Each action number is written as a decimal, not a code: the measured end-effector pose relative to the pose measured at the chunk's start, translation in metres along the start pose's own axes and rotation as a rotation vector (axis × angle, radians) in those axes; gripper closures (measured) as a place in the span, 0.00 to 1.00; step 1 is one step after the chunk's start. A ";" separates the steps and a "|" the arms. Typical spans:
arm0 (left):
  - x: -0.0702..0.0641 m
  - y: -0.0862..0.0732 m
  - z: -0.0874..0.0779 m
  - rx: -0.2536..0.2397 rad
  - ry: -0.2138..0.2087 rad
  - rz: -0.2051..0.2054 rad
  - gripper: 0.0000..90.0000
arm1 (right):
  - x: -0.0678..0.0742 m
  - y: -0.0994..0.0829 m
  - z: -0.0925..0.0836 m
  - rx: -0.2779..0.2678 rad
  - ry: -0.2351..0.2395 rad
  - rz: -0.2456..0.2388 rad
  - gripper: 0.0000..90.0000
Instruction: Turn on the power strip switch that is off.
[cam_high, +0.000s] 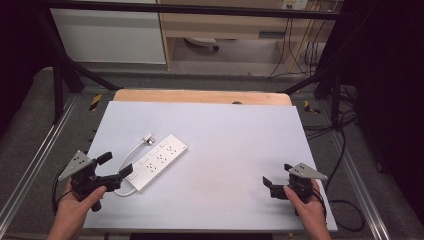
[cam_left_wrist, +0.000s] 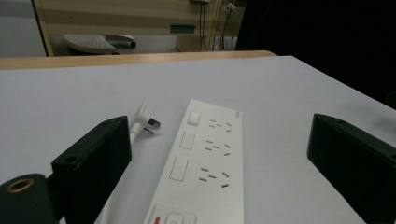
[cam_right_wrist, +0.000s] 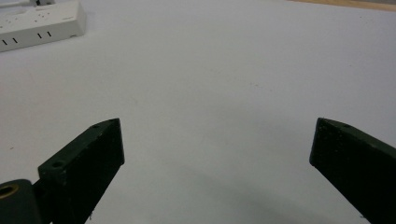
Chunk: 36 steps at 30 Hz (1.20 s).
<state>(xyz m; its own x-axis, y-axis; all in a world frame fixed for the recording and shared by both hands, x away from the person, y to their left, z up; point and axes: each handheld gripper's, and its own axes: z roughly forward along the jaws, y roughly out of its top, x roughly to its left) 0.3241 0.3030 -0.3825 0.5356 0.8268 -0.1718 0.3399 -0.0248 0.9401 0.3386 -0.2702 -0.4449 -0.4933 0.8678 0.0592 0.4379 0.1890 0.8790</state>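
From above, the white table (cam_high: 225, 150) carries one white power strip (cam_high: 157, 161) lying at a slant in its left half, with its white cable (cam_high: 129, 155) looping along the left side and ending in one plug (cam_high: 147, 137) just beyond the strip's far left edge. The left gripper (cam_high: 116, 166), held in the person's left hand (cam_high: 80, 197) at the near left corner, has its jaws spread wide, one jaw tip just beside the strip's near end, nothing between them. The right gripper (cam_high: 276, 175), held in the right hand (cam_high: 305, 200) at the near right, is well apart from the strip, its jaws likewise released and holding nothing. The left gripper view adds detail the high view blurs: the strip (cam_left_wrist: 205, 163) bears three socket groups in a row, three rectangular buttons beside them, and a switch with a red mark at the near end, and the plug (cam_left_wrist: 148, 119) shows metal prongs. The right gripper view shows bare table (cam_right_wrist: 210, 93) between its two jaws and one end of the strip (cam_right_wrist: 42, 23) at the far left.
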 end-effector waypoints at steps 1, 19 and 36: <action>-0.001 0.002 0.002 0.000 -0.006 0.005 0.07 | 0.000 0.000 0.000 0.000 0.000 0.001 0.04; -0.008 0.022 0.021 -0.001 -0.033 0.028 0.07 | -0.001 0.001 0.000 -0.004 0.008 0.009 0.03; -0.009 0.037 0.037 0.004 -0.046 0.053 0.07 | 0.000 0.001 0.000 -0.007 0.028 0.006 0.02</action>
<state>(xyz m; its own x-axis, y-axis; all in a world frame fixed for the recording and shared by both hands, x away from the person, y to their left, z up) 0.3604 0.2744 -0.3569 0.5880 0.7975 -0.1351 0.3130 -0.0704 0.9471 0.3392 -0.2704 -0.4445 -0.5115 0.8558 0.0771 0.4353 0.1807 0.8820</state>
